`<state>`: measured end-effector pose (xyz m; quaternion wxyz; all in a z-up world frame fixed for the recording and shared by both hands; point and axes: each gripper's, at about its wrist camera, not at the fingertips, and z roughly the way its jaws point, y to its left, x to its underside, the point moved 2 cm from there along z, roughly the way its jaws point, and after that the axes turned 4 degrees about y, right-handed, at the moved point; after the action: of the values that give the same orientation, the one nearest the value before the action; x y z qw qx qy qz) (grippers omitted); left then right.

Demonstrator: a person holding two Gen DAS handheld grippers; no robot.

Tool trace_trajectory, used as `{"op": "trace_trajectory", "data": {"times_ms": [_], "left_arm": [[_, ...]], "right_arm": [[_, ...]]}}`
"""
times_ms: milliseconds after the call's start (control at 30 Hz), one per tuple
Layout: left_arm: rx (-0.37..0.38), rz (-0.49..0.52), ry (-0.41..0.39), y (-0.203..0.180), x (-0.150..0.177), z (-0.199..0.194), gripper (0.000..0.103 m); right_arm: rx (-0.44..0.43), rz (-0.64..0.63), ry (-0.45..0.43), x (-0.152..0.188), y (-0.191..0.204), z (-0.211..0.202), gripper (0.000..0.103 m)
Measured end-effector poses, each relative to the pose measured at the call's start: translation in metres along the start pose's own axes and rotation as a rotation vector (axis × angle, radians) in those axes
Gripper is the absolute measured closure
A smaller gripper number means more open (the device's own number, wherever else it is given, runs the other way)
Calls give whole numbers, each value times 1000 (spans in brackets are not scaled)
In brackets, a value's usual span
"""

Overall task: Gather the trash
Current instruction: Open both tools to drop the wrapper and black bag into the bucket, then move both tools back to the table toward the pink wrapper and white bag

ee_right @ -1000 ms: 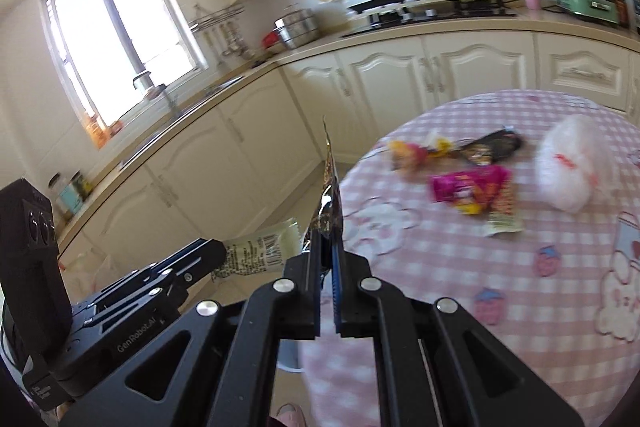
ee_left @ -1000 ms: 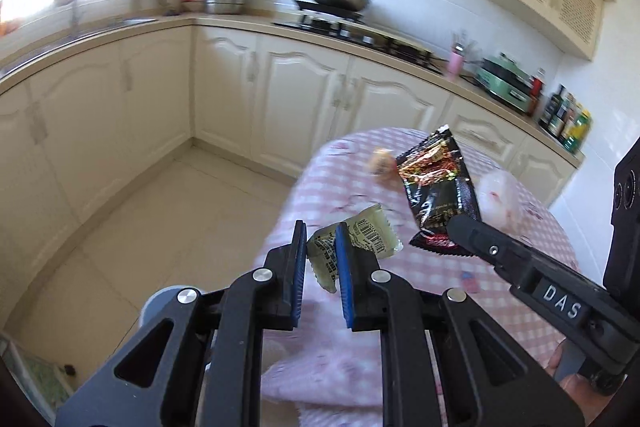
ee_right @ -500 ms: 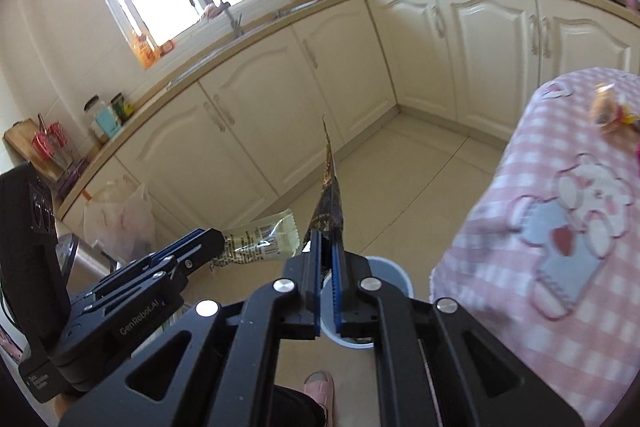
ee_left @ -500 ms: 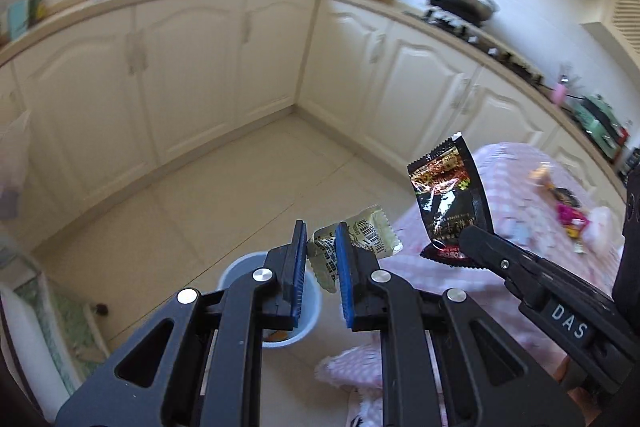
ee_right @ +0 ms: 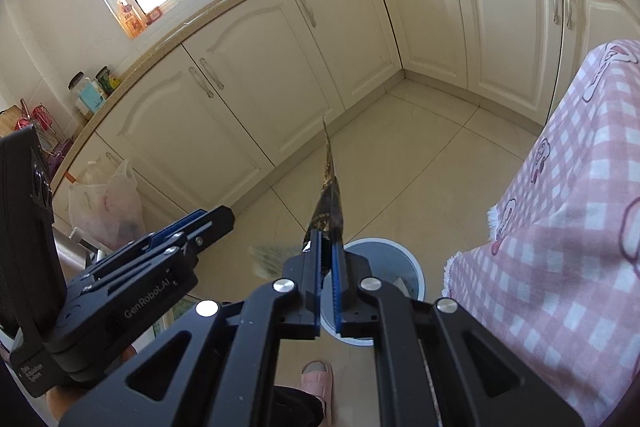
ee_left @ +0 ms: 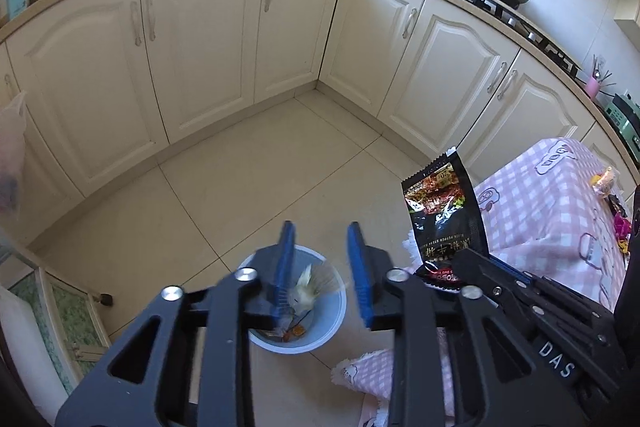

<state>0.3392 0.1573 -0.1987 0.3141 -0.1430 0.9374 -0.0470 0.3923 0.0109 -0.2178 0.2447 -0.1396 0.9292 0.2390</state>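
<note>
My left gripper (ee_left: 320, 231) hangs over a pale blue bin (ee_left: 340, 311) on the floor, and its jaws are opening. A pale green wrapper (ee_left: 312, 285) shows blurred between and below the blue pads, free of them, above the bin's mouth. My right gripper (ee_right: 328, 241) is shut on a black snack bag (ee_right: 329, 195), which stands edge-on above the bin (ee_right: 416, 267). In the left wrist view the same black bag (ee_left: 444, 215) shows its printed face just right of my left fingers. The right wrist view shows the left gripper (ee_right: 216, 217) and the blurred wrapper (ee_right: 270, 259) at lower left.
A table under a pink checked cloth (ee_left: 540, 211) stands right beside the bin, with more wrappers (ee_left: 604, 179) on it. Cream cabinets (ee_left: 200, 47) wrap the tiled floor. A filled plastic bag (ee_right: 108, 203) hangs at left. A foot in a pink slipper (ee_right: 318, 379) stands near the bin.
Both grippers swung from the table down over the bin. The left jaws have parted and the green wrapper has slipped out, dropping towards the bin. The right still holds the black bag.
</note>
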Motion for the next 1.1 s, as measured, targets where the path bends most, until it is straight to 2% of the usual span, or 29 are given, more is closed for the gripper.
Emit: {"op": "trace_trajectory", "data": {"times_ms": [67, 133, 567, 733, 833, 1100], "left_arm": [[-4, -2, 0, 2, 2, 2, 63], [-13, -6, 5, 5, 5, 5, 61], [-54, -57, 17, 27, 9, 4, 57], [-75, -84, -10, 34, 5, -2, 53], [-81, -87, -24, 35, 3, -7, 48], [-58, -59, -53, 17, 1, -27, 46]], "right_arm": [[0, 2, 12, 1, -1, 7, 98], [0, 2, 23, 1, -2, 12, 98], [-15, -15, 52, 3, 13, 33, 98], [-55, -22, 9, -6, 21, 33, 95], [-30, -40, -31, -11, 26, 32, 80], [16, -39, -87, -11, 19, 1, 79]]}}
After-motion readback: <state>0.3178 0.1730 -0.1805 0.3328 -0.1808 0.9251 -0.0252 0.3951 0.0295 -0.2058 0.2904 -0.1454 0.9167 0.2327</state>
